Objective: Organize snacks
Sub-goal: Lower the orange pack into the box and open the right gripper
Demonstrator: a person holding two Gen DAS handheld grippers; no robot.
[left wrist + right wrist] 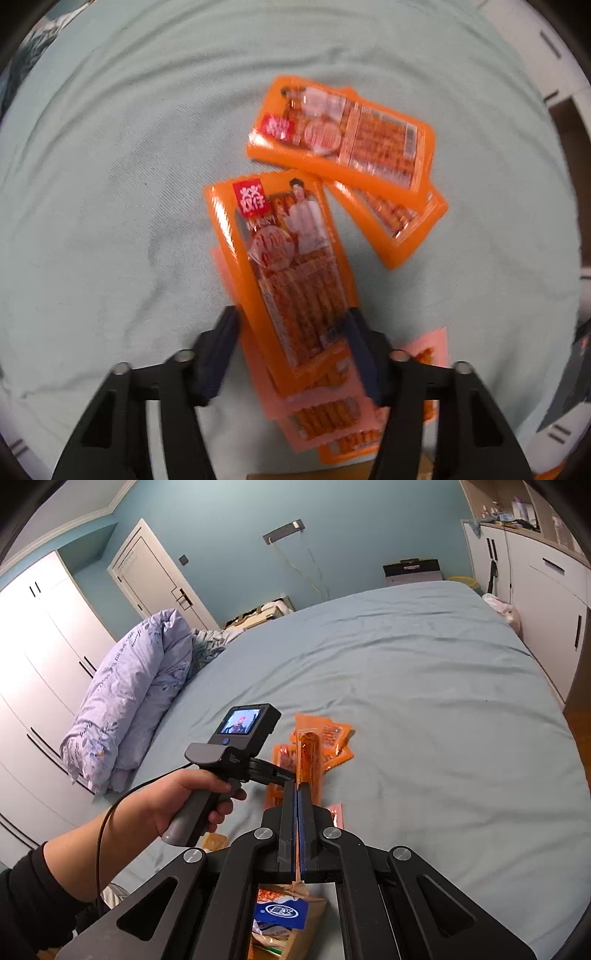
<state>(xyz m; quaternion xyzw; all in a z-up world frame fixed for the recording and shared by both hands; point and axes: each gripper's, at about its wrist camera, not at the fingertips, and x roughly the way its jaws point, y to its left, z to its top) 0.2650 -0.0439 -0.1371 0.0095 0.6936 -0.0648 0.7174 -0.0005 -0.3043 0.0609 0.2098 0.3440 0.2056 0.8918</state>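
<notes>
Red label on orange snack packet (284, 266) reads "双仔"; other print too blurred.

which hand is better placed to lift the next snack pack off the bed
Left. Its hand-held gripper points down with its fingers either side of an orange pack. The right hand-held gripper is shut and hangs back.

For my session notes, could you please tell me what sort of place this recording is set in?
Most likely a home bedroom: a wide bed under a pale blue sheet, a rolled floral duvet at its edge, and white wardrobes along the wall.
</notes>
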